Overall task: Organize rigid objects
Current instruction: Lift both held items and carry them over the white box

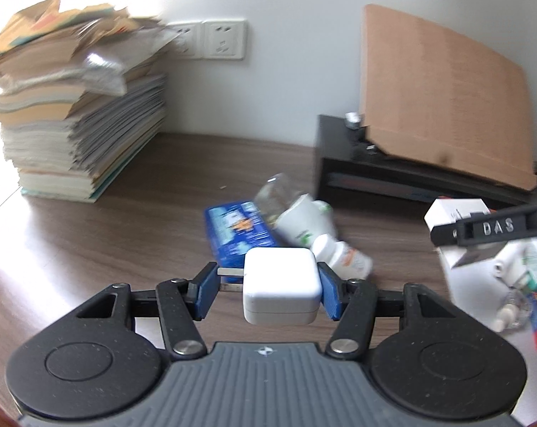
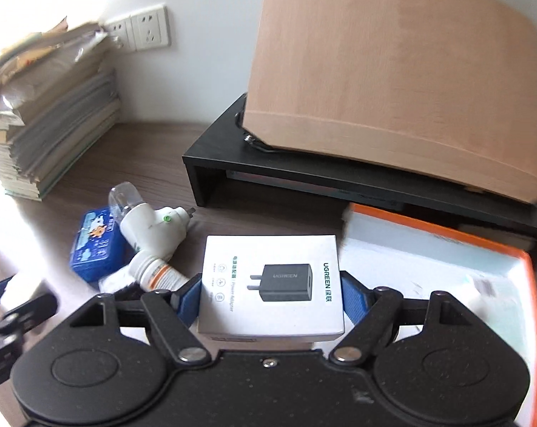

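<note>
Left wrist view. Left gripper: blue pads closed on a white charger cube, prongs pointing toward the left pad, the right pad flat against the cube's side; cube held above the wooden desk. Just beyond it: blue packet, white plug adapter with a clear bulb, white pill bottle, all lying in one touching cluster. Far left: tall paper stack under wall sockets. Right rear: black riser shelf bearing a leaning cardboard sheet. Right edge: right gripper gripping a white box, over a tray of small items, blurred.

Right wrist view. Right gripper: blue pads clamped on both sides of the white box, printed with a black adapter and "UGREEN". Right of it: orange-rimmed tray, contents blurred. Left: the adapter-and-bottle cluster beside the blue packet. Behind: the riser shelf and cardboard sheet.
</note>
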